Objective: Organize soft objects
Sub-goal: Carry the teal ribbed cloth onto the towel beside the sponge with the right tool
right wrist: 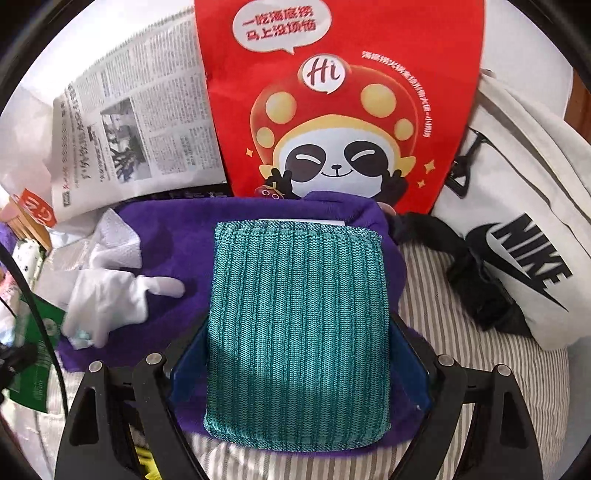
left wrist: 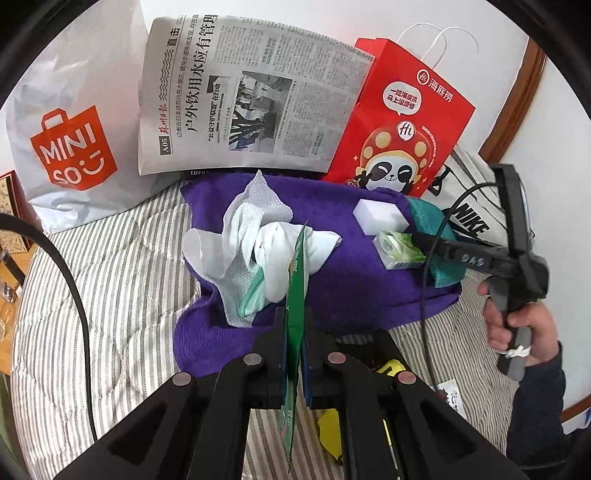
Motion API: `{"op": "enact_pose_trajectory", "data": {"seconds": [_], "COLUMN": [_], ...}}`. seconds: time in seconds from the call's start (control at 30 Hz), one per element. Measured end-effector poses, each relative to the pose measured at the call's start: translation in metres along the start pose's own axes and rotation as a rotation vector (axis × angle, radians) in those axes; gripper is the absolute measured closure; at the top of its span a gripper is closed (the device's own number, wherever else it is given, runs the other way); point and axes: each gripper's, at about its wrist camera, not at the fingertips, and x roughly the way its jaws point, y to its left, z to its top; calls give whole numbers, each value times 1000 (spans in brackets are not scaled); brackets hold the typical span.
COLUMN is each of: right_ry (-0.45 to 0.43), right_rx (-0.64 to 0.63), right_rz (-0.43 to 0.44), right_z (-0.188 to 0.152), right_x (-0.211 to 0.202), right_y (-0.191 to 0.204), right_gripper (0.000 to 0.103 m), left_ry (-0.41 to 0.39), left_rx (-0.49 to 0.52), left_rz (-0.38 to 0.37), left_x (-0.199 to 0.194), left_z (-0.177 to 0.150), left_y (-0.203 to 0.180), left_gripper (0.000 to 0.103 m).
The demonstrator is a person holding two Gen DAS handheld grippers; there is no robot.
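Midway: left gripper [left wrist: 293, 332] pinches a green packet [left wrist: 295, 280]; right gripper [right wrist: 299, 354], jaws wide, grips the teal sponge [right wrist: 295, 314]. Ahead of left gripper, glove [left wrist: 291, 251], tissues [left wrist: 236, 236], white block [left wrist: 380, 216] lie unsorted on purple towel [left wrist: 351, 288].

A grey-and-white striped quilt [left wrist: 122, 266] covers the bed. Behind it rises a plain white wall [left wrist: 491, 22] — evenly lit by soft daylight. A curved brown wooden frame [left wrist: 517, 99] runs along the wall to the right of the quilt — and a wooden table [left wrist: 9, 273] shows at the quilt's left edge.
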Motion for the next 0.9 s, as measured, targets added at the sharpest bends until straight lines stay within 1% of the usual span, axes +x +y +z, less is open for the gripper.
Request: {"op": "enact_pose_trajectory", "data": {"seconds": [0.03,0.17,0.27,0.4,0.47,0.6,0.73,0.8,0.9], "right_ry": [-7,27,36,34,12,-4,-1,8,22], "right_rx": [0,-9,-34,-36,-44,-44,-80,-83,-63], "right_rz": [-6,5,-21,-27,-37,-51,-64,-57,-23], "right_z": [-3,-13,-20,-23,-24,-25,-29,-28,-25], "right_x": [4,19,26,30,31,32,33,35,35], "right_y": [0,0,4,3,4,6,10,11,8], "right_gripper": [16,16,16,15,15,15,14,14,13], "left_ry": [-1,-2,6,13,14,17,16,15,14], "left_rx": [2,-2,-15,-19,-19,-9,-3,-1,5], "left_rz": [-2,-14,-9,-14,-14,-13,-5,-9,-3], "left_x": [1,5,11,15,16,17,15,12,8], "left_z": [1,3,4,4,5,7,8,9,11], "left_y": [0,5,9,10,10,6,4,4,2], "left_gripper": [97,97,97,97,97,97,97,97,97]}}
